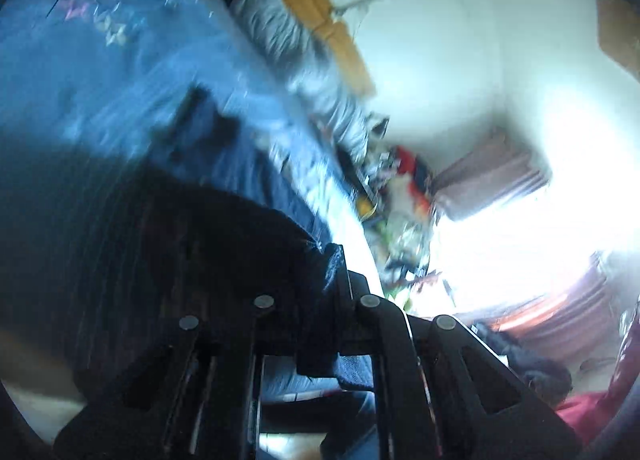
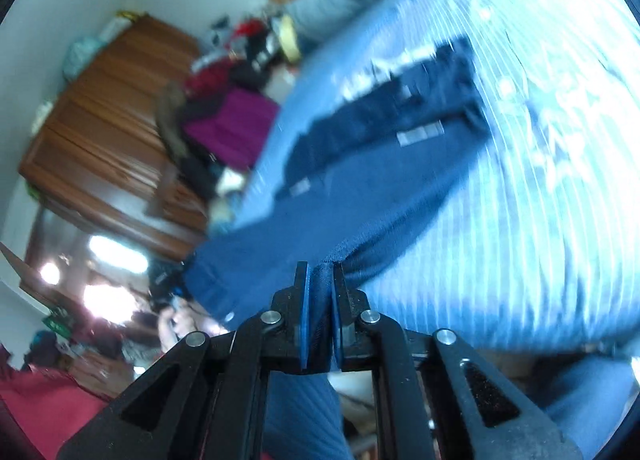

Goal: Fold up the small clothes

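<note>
A small dark navy garment [image 2: 360, 188] stretches across a light blue striped bed cover [image 2: 520, 220], one end lifted off it. In the right wrist view, my right gripper [image 2: 320, 284] is shut on a bunched edge of this garment, and the cloth is squeezed between the blue pads [image 2: 305, 312]. The left wrist view shows my left gripper [image 1: 324, 272] shut on another part of the navy garment [image 1: 192, 252]. There the cloth drapes over the left finger and hides it. The bed cover [image 1: 100, 72] lies beyond. Both views are blurred.
A brown wooden wardrobe [image 2: 108, 132] stands left of the bed, with a pile of magenta and dark clothes [image 2: 232, 116] beside it. A grey quilt [image 1: 304, 60] and a tan headboard [image 1: 320, 20] run along the bed's far edge by a white wall [image 1: 460, 60]. Red cloth [image 2: 40, 400] lies low left.
</note>
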Motion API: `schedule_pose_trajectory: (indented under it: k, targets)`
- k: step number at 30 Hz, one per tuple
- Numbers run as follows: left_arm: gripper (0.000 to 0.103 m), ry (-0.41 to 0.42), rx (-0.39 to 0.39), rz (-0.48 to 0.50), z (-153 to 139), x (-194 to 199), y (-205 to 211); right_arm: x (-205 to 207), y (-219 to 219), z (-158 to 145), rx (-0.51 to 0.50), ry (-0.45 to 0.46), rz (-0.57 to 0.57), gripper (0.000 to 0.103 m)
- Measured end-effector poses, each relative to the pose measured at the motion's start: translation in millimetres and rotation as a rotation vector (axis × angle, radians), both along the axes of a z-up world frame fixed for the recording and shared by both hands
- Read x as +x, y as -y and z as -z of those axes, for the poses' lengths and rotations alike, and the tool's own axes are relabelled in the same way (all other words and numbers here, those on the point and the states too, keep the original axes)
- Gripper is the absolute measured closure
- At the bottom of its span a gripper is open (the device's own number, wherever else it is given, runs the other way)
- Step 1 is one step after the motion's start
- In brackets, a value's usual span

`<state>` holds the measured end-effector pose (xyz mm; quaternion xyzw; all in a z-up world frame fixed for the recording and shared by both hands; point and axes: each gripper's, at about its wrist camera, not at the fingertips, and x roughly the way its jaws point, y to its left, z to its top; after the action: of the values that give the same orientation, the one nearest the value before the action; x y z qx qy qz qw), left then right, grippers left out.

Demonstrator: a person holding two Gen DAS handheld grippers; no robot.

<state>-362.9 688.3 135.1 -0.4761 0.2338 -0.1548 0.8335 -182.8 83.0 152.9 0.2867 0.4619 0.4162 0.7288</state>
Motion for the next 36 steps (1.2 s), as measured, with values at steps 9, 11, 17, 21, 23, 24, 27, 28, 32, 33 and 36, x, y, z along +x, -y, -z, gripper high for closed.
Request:
schedule_pose_trajectory:
  k: [9, 11, 17, 21, 23, 24, 27, 28, 32, 33, 36]
  targets:
    - [0.091, 0.033, 0.072, -0.032, -28.7, 114.7, -11.3, 141.2, -16.1, -43.1, 0.053, 0.079, 0.088, 0.091]
    - [0.091, 0.021, 0.088, -0.032, -29.6, 148.6, -16.6, 179.0, -27.4, -44.8, 0.05, 0.076, 0.091, 0.091]
    - [0.087, -0.06, 0.154, -0.017, -5.9, 252.0, -26.1, 293.5, -56.9, -27.3, 0.001, 0.064, 0.084, 0.091]
    - [0.049, -0.277, 0.214, -0.073, 65.3, 320.6, -36.1, 368.3, -77.5, 21.4, -0.043, -0.013, 0.052, 0.084]
    - [0.047, -0.437, 0.289, -0.073, 107.1, 340.9, -35.9, 395.7, -84.2, 52.7, -0.148, -0.044, 0.085, 0.073]
    - [0.047, -0.478, 0.312, -0.062, 119.0, 344.3, -34.0, 402.3, -86.0, 65.1, -0.201, -0.052, 0.112, 0.071]
    - [0.045, -0.431, 0.382, -0.034, 108.5, 334.5, -19.2, 401.4, -97.3, 89.0, -0.278, -0.041, 0.094, 0.069]
    - [0.044, -0.395, 0.408, -0.027, 97.5, 327.1, -13.8, 398.5, -104.7, 89.9, -0.321, -0.01, 0.075, 0.067]
    - [0.04, -0.285, 0.487, -0.042, 61.5, 290.4, -3.5, 393.4, -128.7, 88.3, -0.466, 0.119, 0.065, 0.06]
    - [0.04, -0.272, 0.501, -0.049, 56.6, 276.9, -3.4, 391.7, -132.7, 89.0, -0.471, 0.135, 0.067, 0.061]
    - [0.04, -0.283, 0.547, -0.05, 57.1, 259.6, 0.0, 388.2, -145.6, 91.7, -0.458, 0.145, 0.063, 0.06]
